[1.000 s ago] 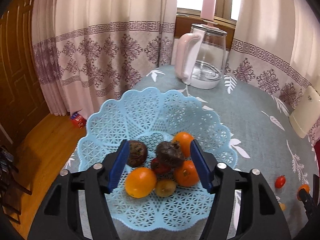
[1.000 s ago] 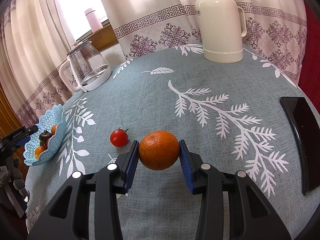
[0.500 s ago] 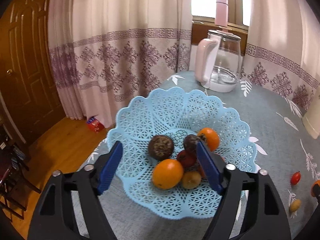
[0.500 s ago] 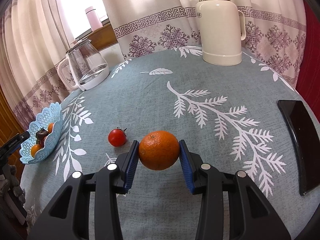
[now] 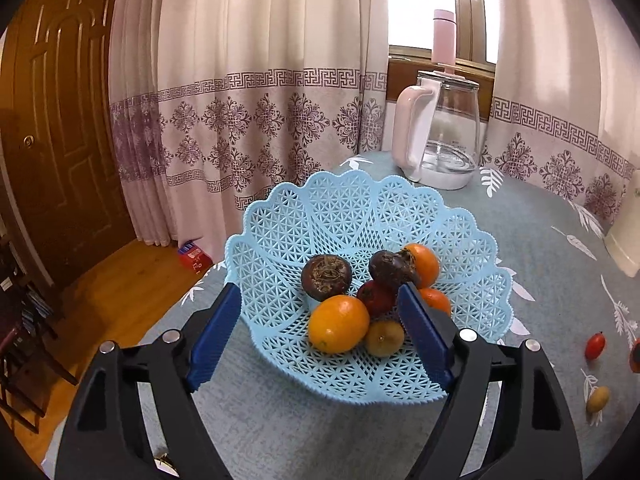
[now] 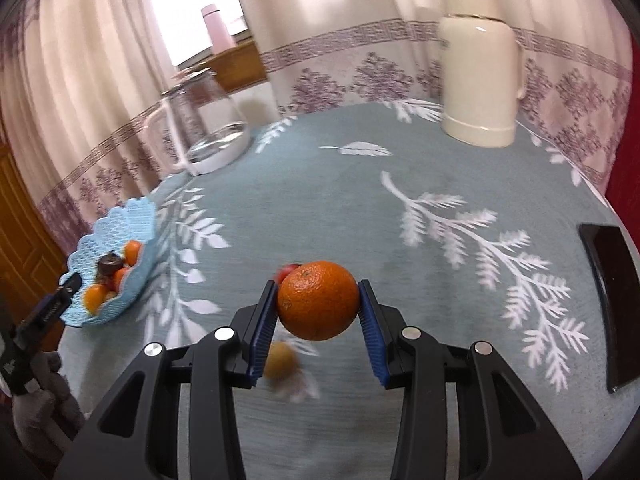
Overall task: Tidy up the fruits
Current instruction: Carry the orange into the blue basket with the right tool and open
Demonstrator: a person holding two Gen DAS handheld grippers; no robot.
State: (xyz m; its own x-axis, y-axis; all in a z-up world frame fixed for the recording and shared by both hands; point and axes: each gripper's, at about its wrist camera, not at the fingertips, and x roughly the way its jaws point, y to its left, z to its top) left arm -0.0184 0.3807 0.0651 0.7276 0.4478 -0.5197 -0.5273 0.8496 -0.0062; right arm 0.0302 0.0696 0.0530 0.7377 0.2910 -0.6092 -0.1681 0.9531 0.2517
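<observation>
The right gripper (image 6: 319, 307) clamps an orange (image 6: 318, 300) between its blue fingers (image 6: 264, 320), lifted off the bench (image 6: 320, 200). A tomato (image 6: 287, 271) peeks out behind it; the blue basket (image 6: 116, 256) of fruit sits far left

The left wrist view looks down past its own fingers, close on the blue basket (image 5: 472, 240) at the table's left edge, facing the curtains and glass kettle (image 5: 448, 136). The right wrist view sits farther right, lifted above the tablecloth (image 6: 320, 200), facing the far thermos (image 6: 480, 80). The 2 views share basket, kettle and tablecloth.
</observation>
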